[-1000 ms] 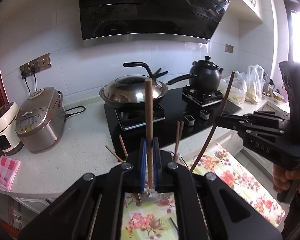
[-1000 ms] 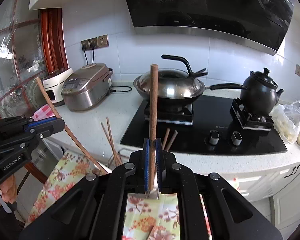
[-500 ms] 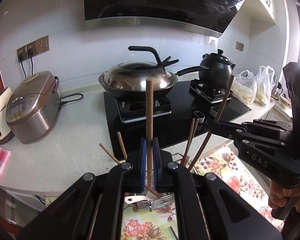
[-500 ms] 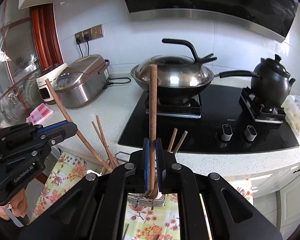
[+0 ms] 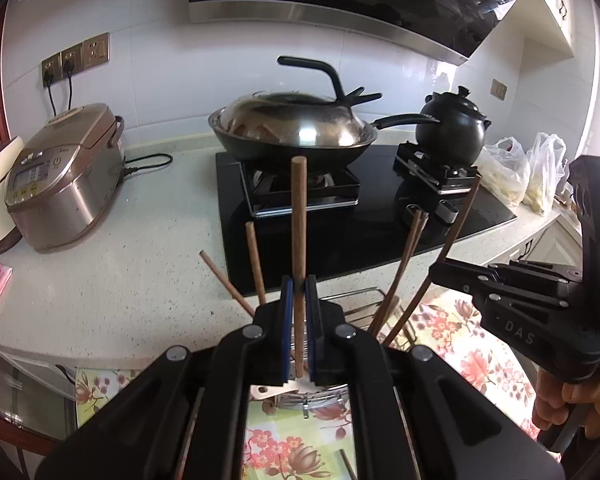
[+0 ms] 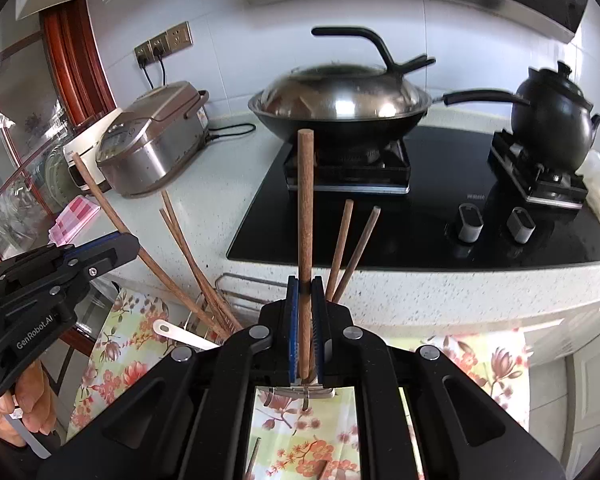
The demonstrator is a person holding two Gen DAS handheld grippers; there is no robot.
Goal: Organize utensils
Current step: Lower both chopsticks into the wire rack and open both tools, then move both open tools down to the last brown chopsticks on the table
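My left gripper (image 5: 299, 288) is shut on a brown wooden chopstick (image 5: 299, 240) held upright. My right gripper (image 6: 306, 292) is shut on another brown chopstick (image 6: 305, 208), also upright. Both chopsticks' lower ends reach down into a wire utensil holder (image 5: 364, 300), which stands on a floral cloth and shows in the right view (image 6: 236, 284) too. Several other chopsticks (image 5: 404, 276) lean in the holder. A white spoon handle (image 6: 180, 334) lies by its base. Each gripper shows in the other's view: the right one (image 5: 436, 270), the left one (image 6: 134, 242).
A white counter (image 5: 140, 280) carries a black cooktop (image 6: 420, 224) with a lidded wok (image 5: 296, 128) and a black kettle (image 5: 452, 132). A rice cooker (image 5: 64, 172) stands left. Plastic bags (image 5: 524, 176) sit at the right. The floral cloth (image 5: 480, 356) lies below the counter edge.
Both grippers have moved down and toward the counter with their chopsticks. The chopsticks' lower ends now sit in the wire holder.
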